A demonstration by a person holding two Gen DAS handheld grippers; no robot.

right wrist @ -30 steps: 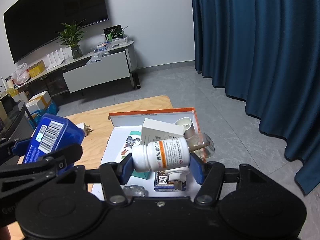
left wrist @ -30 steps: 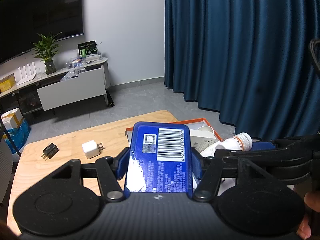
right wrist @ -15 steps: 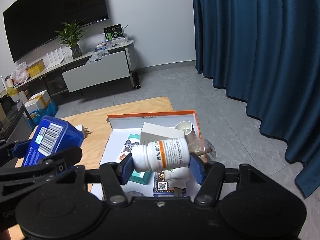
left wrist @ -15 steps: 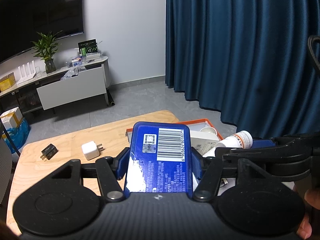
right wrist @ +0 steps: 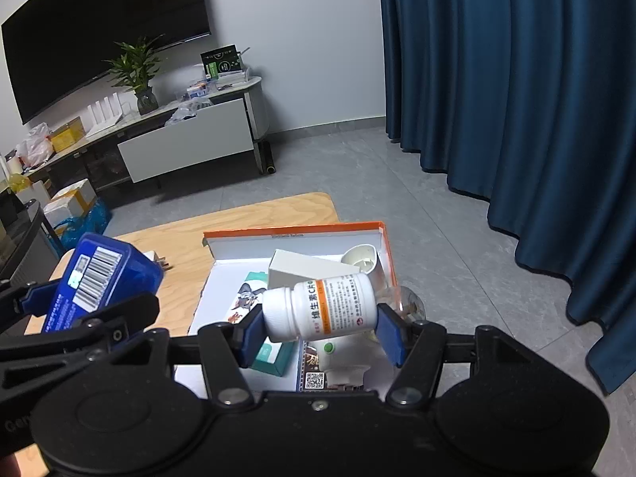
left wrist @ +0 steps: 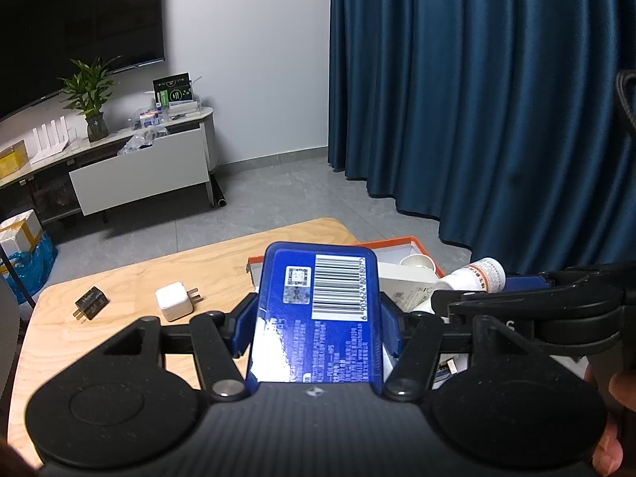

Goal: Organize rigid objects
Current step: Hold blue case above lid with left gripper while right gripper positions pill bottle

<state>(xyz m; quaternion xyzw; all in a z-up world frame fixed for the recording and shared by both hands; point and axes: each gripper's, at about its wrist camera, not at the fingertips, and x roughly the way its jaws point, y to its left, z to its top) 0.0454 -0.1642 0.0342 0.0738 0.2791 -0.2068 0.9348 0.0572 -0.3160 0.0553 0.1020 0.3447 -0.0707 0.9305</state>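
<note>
Above the wooden table (left wrist: 131,278) and its orange-rimmed box (right wrist: 298,233), your left gripper (left wrist: 316,318) clamps a blue barcoded tin (left wrist: 318,310), while your right gripper (right wrist: 320,328) clamps a white pill bottle (right wrist: 322,305) sideways.

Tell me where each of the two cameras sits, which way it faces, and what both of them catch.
Left wrist: on the left gripper, looking forward and down at the wooden table; its blue pads clamp a blue tin; a fingertip shows bottom right.
Right wrist: on the right gripper, looking down into the orange-edged box; its pads clamp a white pill bottle.
Shared: tin, bottle, box, table, blue curtain.
</note>
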